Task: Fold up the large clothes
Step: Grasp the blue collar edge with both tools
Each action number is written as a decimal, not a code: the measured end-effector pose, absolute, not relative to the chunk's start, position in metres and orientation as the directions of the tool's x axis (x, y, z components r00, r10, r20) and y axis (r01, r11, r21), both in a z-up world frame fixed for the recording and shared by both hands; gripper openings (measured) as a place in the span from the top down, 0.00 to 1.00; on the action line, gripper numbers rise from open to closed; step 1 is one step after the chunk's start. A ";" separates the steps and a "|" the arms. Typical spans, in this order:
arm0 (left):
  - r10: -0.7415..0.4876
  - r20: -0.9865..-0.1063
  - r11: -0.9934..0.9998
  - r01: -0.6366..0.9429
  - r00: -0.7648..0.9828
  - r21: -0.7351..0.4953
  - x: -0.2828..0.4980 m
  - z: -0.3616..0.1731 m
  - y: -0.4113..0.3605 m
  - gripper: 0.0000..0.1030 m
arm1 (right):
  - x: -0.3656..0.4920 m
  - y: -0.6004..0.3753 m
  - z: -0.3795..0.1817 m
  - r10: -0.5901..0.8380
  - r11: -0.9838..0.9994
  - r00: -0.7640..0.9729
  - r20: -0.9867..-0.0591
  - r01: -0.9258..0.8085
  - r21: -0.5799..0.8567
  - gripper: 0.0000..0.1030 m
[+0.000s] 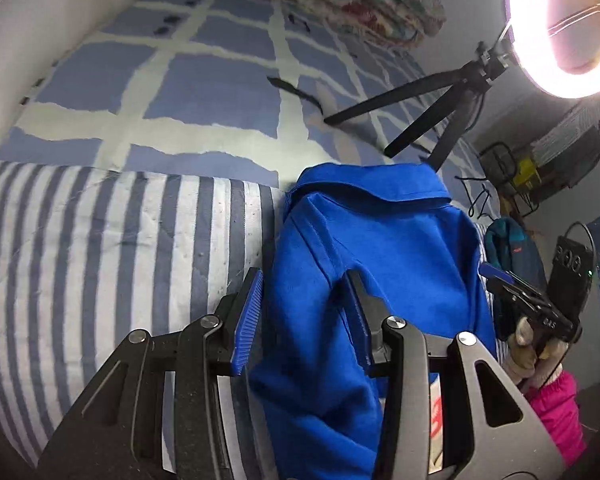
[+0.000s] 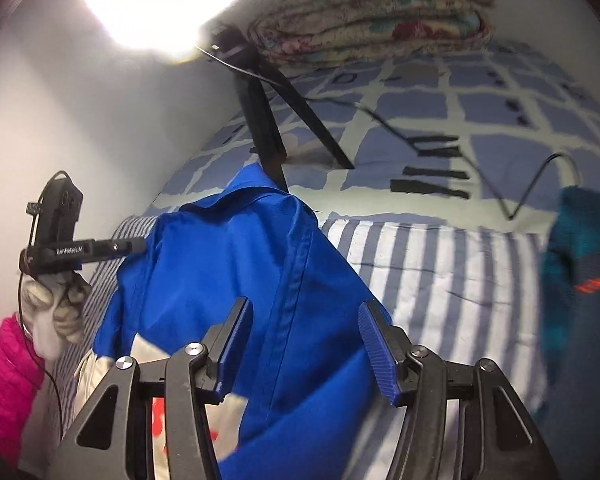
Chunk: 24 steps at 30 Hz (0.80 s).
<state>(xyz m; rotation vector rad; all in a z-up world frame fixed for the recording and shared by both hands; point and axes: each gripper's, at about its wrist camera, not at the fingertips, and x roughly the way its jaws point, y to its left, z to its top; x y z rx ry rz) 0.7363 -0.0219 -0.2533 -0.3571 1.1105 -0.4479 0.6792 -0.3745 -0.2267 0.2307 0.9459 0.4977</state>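
We have the blue garment [image 1: 364, 240] lying on the bed, folded into a long narrow shape with its collar end toward the tripod [image 1: 428, 116] and its near end running under both grippers. It rests on a blue-and-white striped quilt [image 1: 100, 248], with a corner of white fabric with red print [image 2: 156, 412] showing beneath its near edge.

Our left gripper [image 1: 300, 316] is released: its blue pads stand apart, the garment's edge passing between them with no pinch. Our right gripper [image 2: 304, 348] is likewise released, jaws wide, blue cloth lying between them (neither pad presses on it).

Past the quilt lies a checked blue bedsheet [image 1: 204, 80], and a folded floral blanket [image 2: 372, 28] sits at the far end. A ring light [image 1: 564, 28] glares above the tripod. A teal garment [image 2: 580, 280] lies to the right of the quilt.
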 end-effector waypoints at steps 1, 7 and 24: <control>-0.517 -0.774 0.855 0.170 0.365 -0.490 0.739 -0.256 -0.023 0.61 | 0.684 -0.373 -0.231 0.505 0.863 0.478 -0.718 -0.303 0.405 0.43; -0.456 -0.798 0.889 0.247 0.395 -0.385 0.746 -0.247 -0.055 0.98 | 0.694 -0.358 -0.249 0.515 0.855 0.440 -0.736 -0.320 0.408 0.88; -0.445 -0.740 0.894 0.291 0.504 -0.339 0.732 -0.207 -0.069 1.00 | 0.675 -0.364 -0.208 0.452 0.891 0.566 -0.690 -0.320 0.322 0.99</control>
